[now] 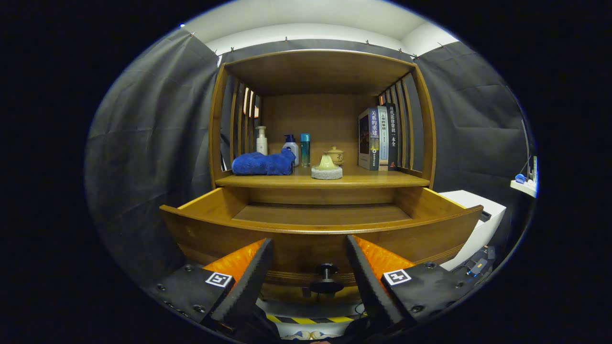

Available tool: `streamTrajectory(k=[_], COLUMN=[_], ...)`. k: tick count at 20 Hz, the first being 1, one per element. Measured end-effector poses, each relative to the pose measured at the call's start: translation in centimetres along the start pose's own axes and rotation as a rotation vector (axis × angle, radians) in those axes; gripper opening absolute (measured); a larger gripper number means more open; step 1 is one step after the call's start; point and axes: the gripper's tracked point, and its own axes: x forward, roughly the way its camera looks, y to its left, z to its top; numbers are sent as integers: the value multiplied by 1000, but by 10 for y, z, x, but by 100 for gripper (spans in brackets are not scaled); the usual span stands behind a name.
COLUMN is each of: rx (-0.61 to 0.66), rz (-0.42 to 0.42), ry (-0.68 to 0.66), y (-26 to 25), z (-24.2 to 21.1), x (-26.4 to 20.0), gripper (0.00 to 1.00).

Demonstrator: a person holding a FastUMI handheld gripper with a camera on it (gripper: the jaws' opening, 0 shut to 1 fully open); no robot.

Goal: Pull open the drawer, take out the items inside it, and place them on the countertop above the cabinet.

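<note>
The drawer (320, 224) stands open; the hand-held gripper (308, 260), fingers apart around the knob (326, 278) (untouched), should lift and reach inside.

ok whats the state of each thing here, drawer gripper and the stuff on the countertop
drawer: pulled open, visible inside looks bare
drawer knob: between the gripper fingers, not touched
gripper: open, fingers either side of the knob
blue towel: bunched up on the countertop
pump bottle: upright
teapot: lid on
books: standing upright, closed
</note>
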Motion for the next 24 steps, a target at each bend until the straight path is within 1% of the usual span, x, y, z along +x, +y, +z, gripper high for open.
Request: streamTrajectory(k=[5, 9, 11, 15, 19, 24], rx=[-21, -81, -94, -70, -56, -40], rz=[-25, -84, -83, -72, -70, -70], ry=[-26, -40, -43, -40, -47, -28], y=[-3, -5, -3, -6, -7, -7], z=[-4, -7, -8, -5, 5, 8], x=[2, 7, 8, 19, 46, 77], gripper=[99, 99, 99, 98, 98, 98])
